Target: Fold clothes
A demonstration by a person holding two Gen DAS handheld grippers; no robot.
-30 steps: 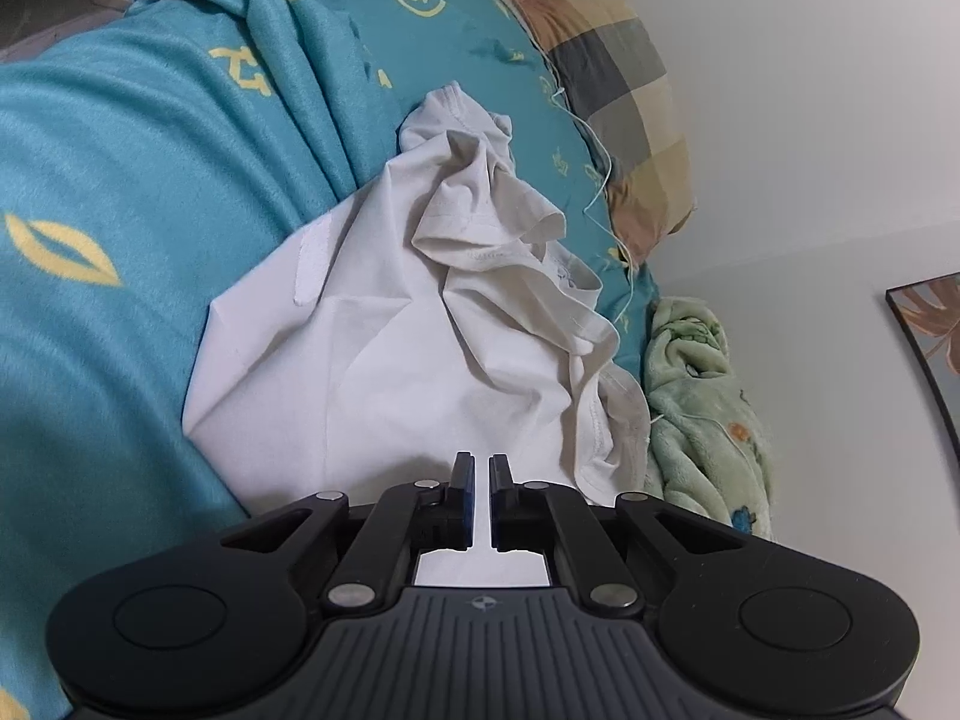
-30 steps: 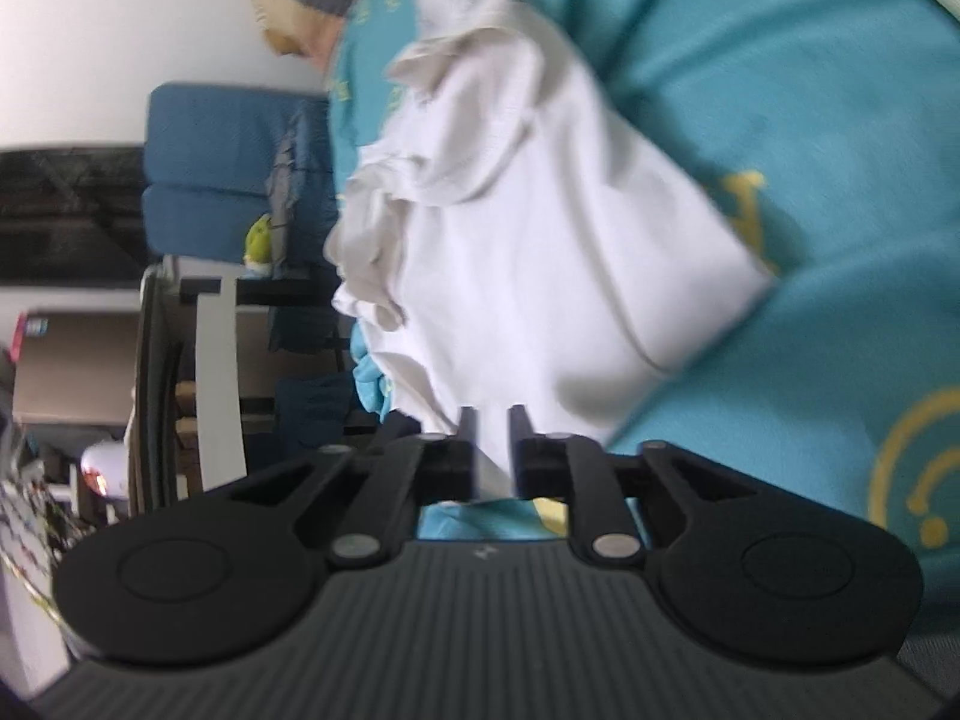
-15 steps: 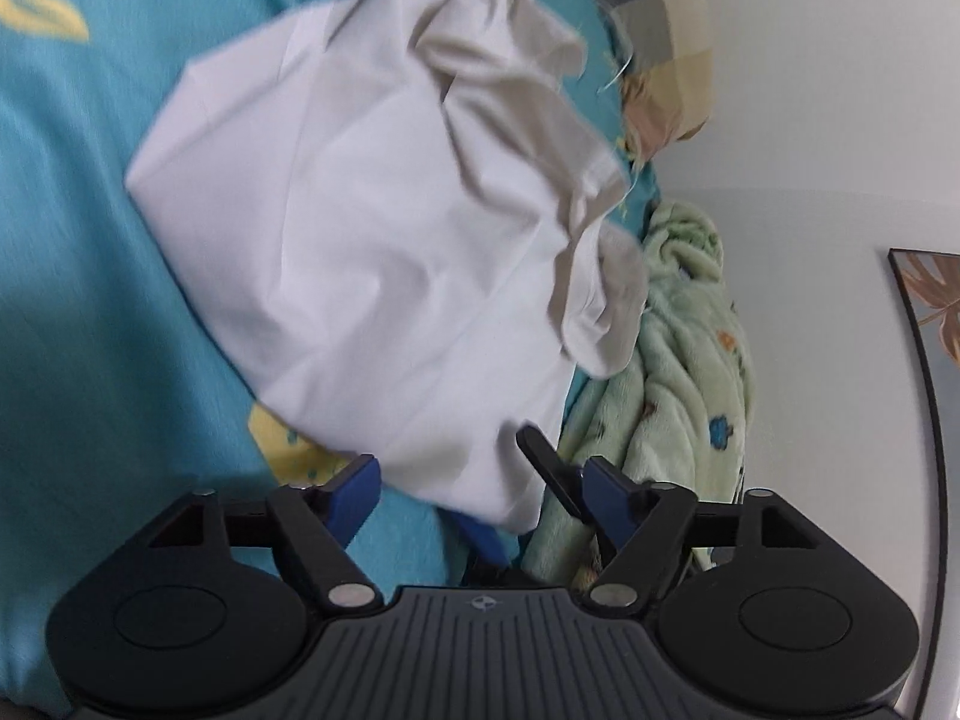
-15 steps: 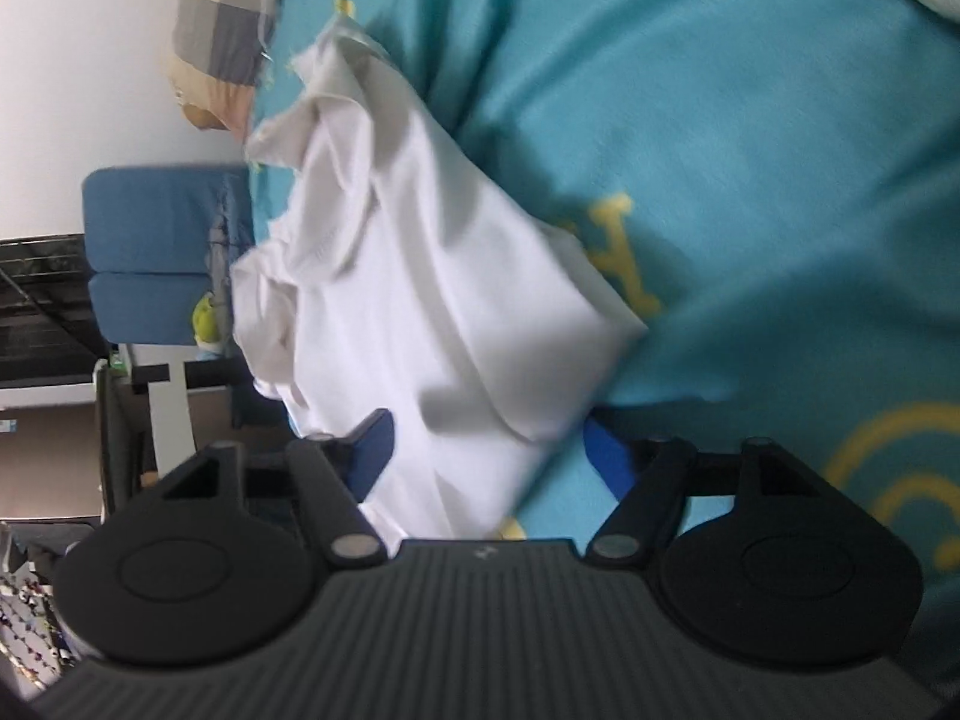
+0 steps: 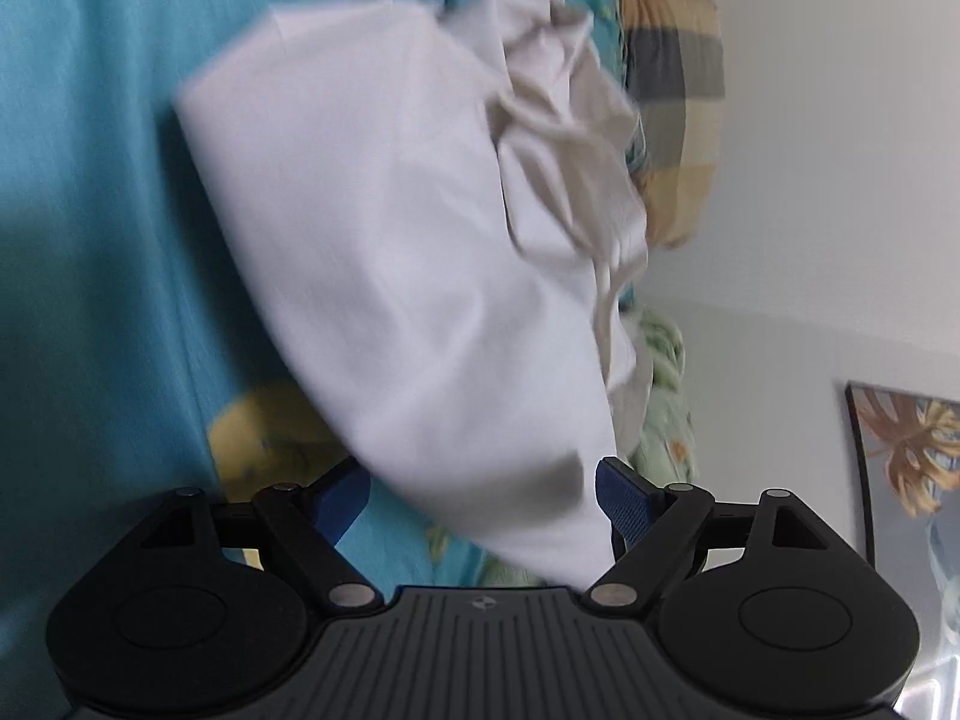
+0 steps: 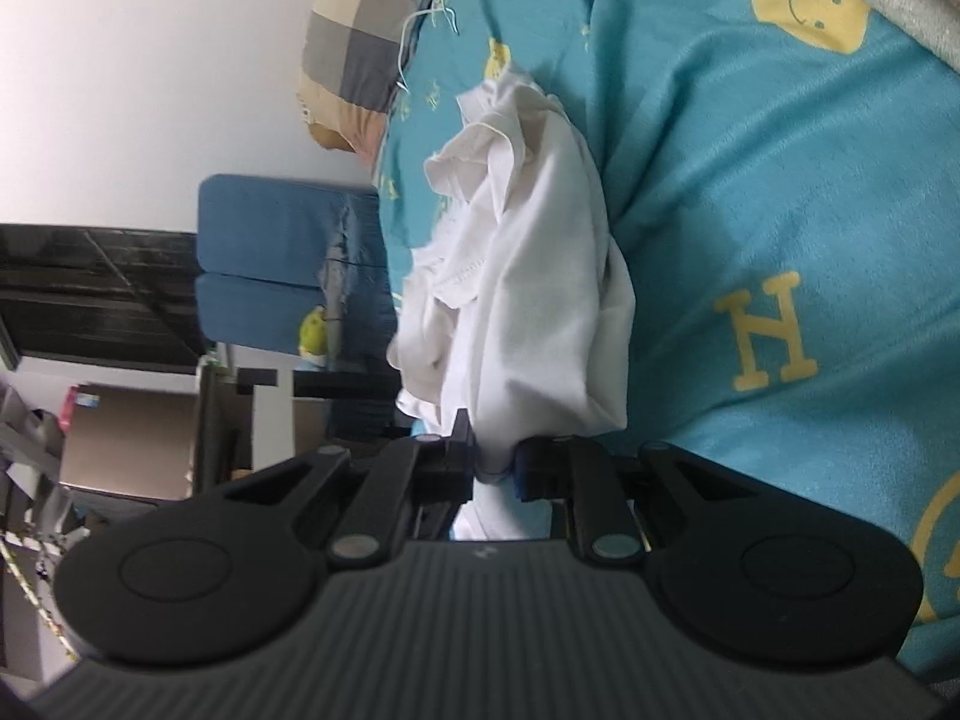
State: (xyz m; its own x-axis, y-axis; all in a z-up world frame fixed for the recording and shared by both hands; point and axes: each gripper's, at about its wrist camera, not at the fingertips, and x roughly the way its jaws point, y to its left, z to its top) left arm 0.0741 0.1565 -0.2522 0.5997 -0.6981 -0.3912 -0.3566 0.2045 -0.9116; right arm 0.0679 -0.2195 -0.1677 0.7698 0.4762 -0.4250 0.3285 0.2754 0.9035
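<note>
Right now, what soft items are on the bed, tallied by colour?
White: 1, shirt
Teal: 1, cover
Checked: 1, pillow
Green: 1, blanket
Total: 4

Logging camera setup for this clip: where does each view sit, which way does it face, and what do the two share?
Left wrist: on the left gripper, looking along its spread fingers at the white garment on the teal bedspread; only the gripper shows.
Right wrist: on the right gripper, looking along fingers shut on the garment's edge, past the bed to a blue chair; only the gripper shows.
Shared: garment, bedspread, checked pillow.
</note>
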